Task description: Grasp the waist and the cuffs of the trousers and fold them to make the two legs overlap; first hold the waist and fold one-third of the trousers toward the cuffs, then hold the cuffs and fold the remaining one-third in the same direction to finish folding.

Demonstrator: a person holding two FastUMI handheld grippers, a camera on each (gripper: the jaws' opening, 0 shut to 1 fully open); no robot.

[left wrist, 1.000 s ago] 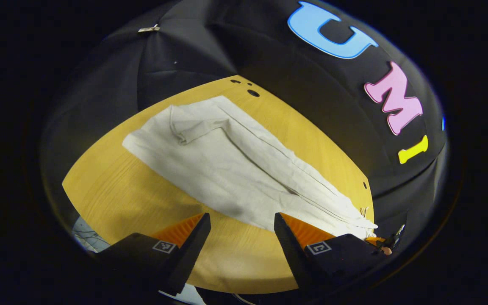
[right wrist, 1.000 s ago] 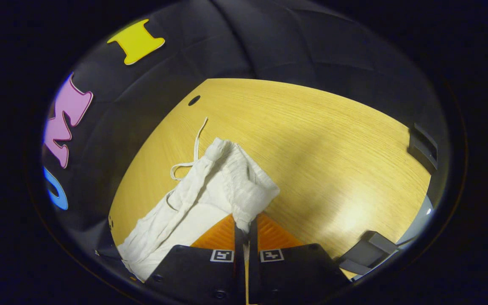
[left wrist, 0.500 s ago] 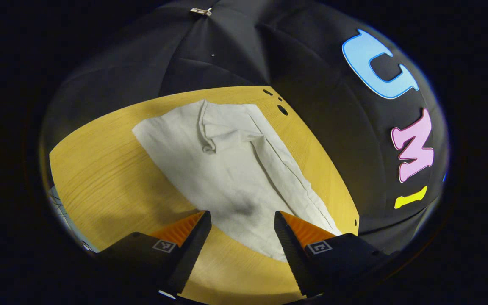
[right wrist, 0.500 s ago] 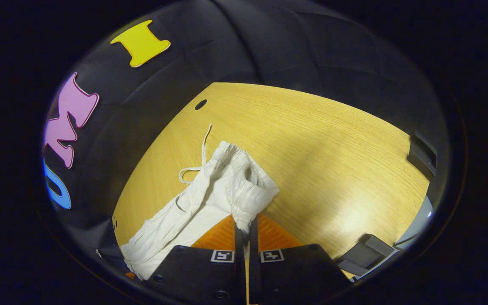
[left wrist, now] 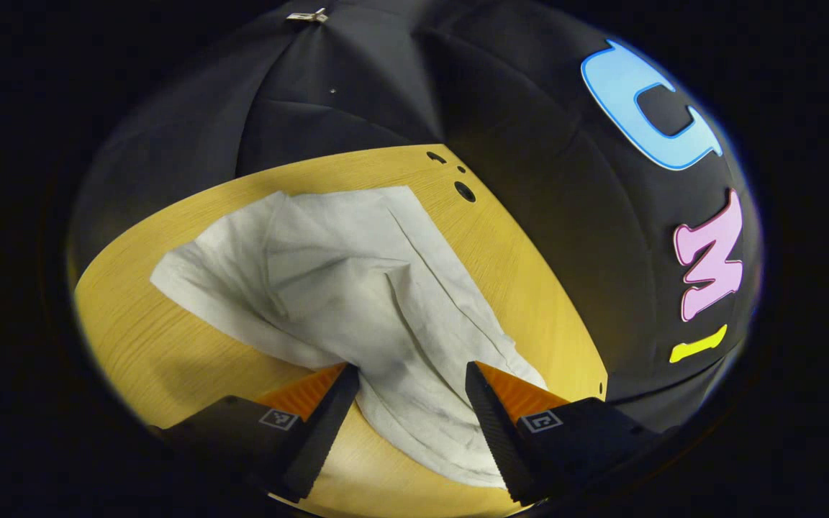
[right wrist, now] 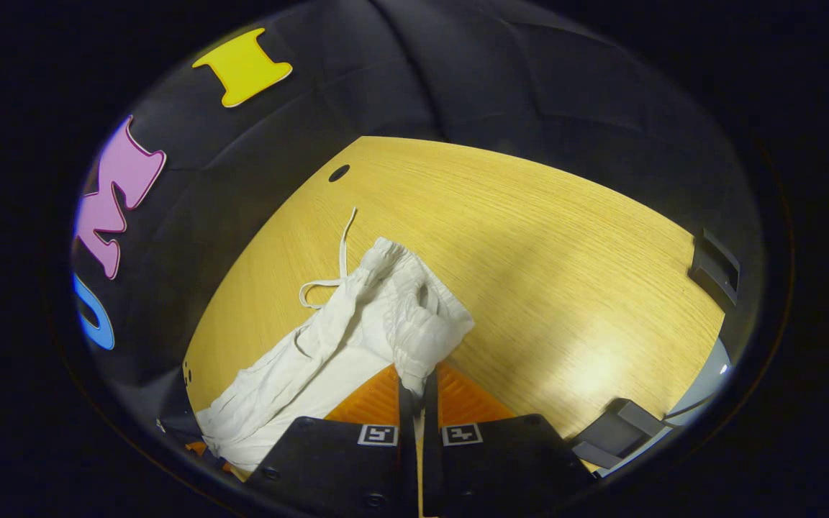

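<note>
Wooden table (right wrist: 529, 237): right tool (right wrist: 418, 392) pinches trousers (right wrist: 357, 331) waist; left tool (left wrist: 409, 392) spread, cuffs hidden.

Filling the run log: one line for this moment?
phase: first fold | right gripper: shut on trousers waist | left gripper: open over trouser leg | table

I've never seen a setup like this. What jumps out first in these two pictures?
The pale, crumpled linen trousers sprawled across the yellow wooden table catch the eye first. In the right gripper view, the right gripper is clamped shut on the gathered elastic waistband, with a white drawstring trailing onto the table. In the left gripper view, the left gripper is open, its fingers straddling the cloth.
</note>
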